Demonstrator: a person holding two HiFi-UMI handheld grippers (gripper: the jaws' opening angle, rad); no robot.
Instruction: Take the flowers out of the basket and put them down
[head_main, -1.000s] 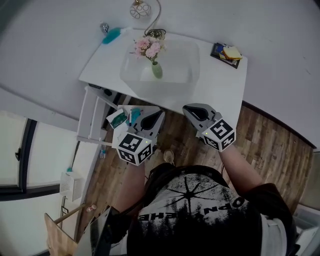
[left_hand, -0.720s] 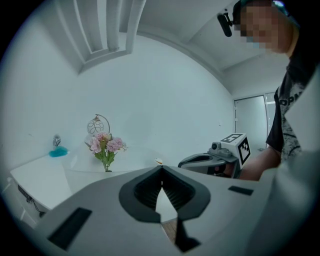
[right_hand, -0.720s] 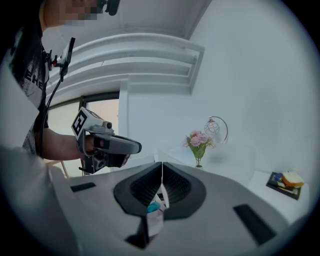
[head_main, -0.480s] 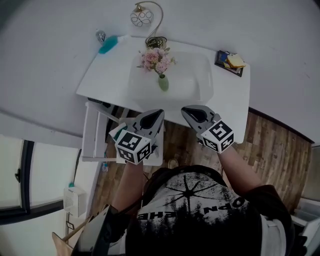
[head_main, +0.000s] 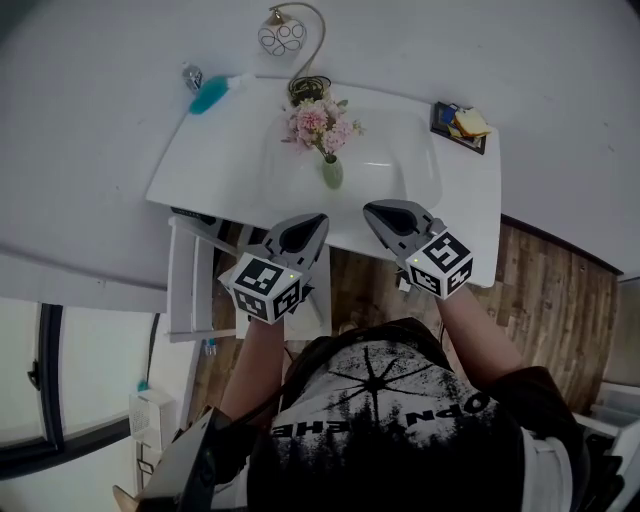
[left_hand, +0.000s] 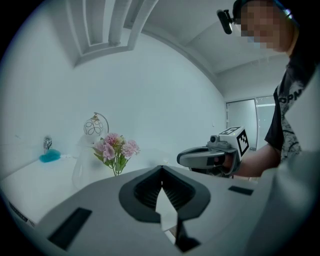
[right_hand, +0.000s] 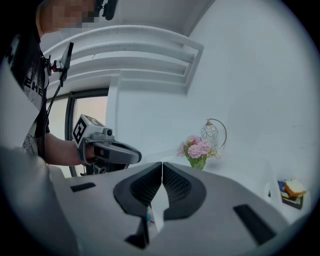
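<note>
Nothing is done yet: the flowers (head_main: 322, 125) stand upright at 12 o'clock on the worktop (head_main: 215, 150), untouched. The left hand-held gripper (head_main: 312, 222) and right hand-held gripper (head_main: 376, 210) are closed and empty, at the near edge.

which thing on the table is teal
The teal object at the back left corner; the flowers in the middle are pink, and the dark tray at back right holds yellow pieces.

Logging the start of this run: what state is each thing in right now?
Flowers: upright in the clear basket, untouched.
Left tongs: shut, empty, away from the flowers.
Right tongs: shut, empty, away from the flowers.
</note>
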